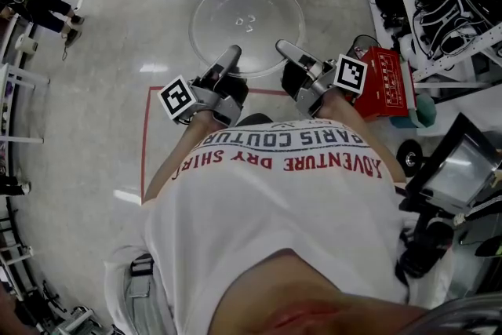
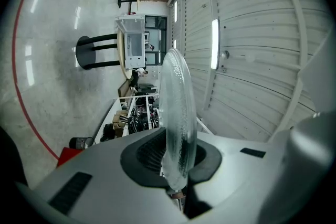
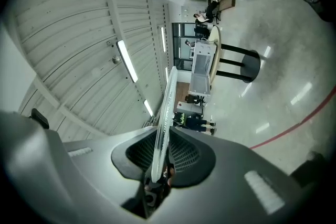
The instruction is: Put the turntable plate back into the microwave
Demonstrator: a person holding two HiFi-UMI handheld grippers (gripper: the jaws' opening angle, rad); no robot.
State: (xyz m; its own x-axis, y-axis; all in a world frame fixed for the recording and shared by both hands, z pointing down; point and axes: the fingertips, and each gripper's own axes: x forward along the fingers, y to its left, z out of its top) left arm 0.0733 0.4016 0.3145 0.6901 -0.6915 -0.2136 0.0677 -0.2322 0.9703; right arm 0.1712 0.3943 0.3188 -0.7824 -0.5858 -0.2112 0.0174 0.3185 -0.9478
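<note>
The left hand-held gripper (image 1: 227, 59) and right hand-held gripper (image 1: 284, 51) each pinch the plate's (image 1: 245, 23) near rim, side by side; it juts roughly level ahead of them, above the floor; what looks like the microwave (image 2: 132, 44) stands straight ahead on a counter (image 2: 121, 55), equally near both.

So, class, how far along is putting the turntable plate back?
Done: the left gripper and right gripper grip the turntable plate at its near rim. In hand: it is held level above the floor. Left: carrying it to the white box on the table ahead, probably the microwave, and seating it inside.
</note>
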